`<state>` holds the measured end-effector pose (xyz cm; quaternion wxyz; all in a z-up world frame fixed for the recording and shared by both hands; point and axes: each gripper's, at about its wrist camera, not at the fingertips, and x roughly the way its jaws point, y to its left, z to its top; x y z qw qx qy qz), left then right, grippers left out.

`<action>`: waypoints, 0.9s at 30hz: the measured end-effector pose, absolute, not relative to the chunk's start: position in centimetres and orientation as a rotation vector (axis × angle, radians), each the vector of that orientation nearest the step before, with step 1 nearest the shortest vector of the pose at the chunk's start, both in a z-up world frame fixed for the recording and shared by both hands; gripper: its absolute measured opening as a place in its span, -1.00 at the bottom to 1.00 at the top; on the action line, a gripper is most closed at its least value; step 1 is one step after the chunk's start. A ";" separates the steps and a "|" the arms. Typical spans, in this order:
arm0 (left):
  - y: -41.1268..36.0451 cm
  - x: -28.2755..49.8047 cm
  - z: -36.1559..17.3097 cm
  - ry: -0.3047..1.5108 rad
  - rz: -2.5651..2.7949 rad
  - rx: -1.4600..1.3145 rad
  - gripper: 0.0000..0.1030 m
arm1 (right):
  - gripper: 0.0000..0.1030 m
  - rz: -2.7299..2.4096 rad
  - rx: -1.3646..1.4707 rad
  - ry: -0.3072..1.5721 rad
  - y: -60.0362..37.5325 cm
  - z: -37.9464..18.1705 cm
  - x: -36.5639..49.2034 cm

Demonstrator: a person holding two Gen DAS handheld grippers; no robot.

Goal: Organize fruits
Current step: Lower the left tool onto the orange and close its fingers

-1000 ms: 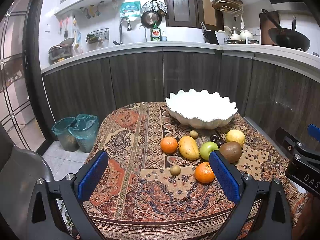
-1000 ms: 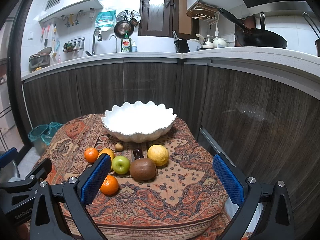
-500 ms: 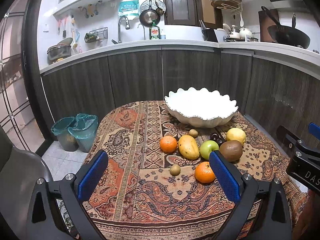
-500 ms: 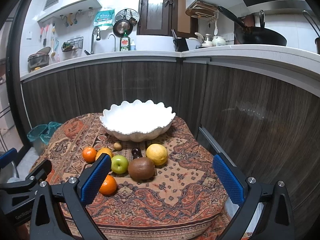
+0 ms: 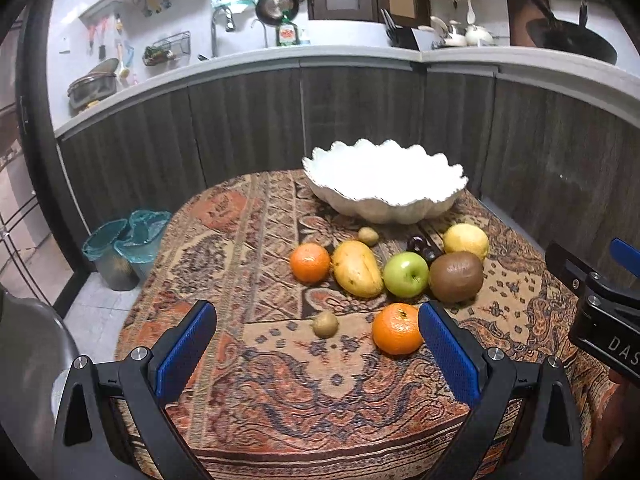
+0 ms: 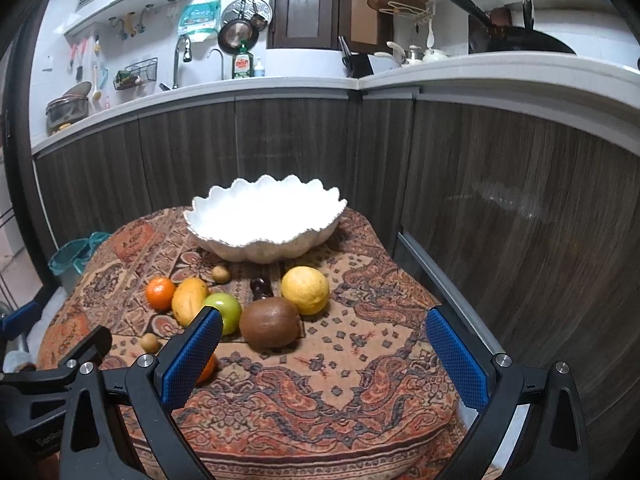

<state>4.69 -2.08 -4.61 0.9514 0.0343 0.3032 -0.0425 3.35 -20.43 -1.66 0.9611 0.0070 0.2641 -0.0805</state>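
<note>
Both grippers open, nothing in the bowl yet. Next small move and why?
Probably ease the right gripper forward and down onto the large brown kiwi. It lies nearest ahead between the open fingers, while the white bowl behind it holds no fruit. The left gripper, also open, sits nearer the orange.

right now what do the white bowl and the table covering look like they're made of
White bowl: likely glazed ceramic, going by its glossy white surface and thick scalloped rim; could be melamine.
Table covering: woven fabric, matte, with a paisley tapestry pattern and draping over the edge.
</note>
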 end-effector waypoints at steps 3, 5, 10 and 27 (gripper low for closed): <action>-2.9 5.4 -5.4 0.643 -0.107 0.075 0.99 | 0.99 -0.176 0.026 0.557 -21.2 -2.4 4.0; -3.6 6.0 -6.0 0.662 -0.122 0.083 0.99 | 0.99 -0.182 0.038 0.575 -21.8 -3.0 4.5; -4.8 7.0 -7.1 0.691 -0.148 0.097 0.99 | 0.99 -0.197 0.059 0.601 -23.0 -4.2 5.1; -8.4 10.9 -11.4 0.829 -0.224 0.140 0.38 | 0.99 -0.244 0.093 0.685 -25.8 -7.4 7.4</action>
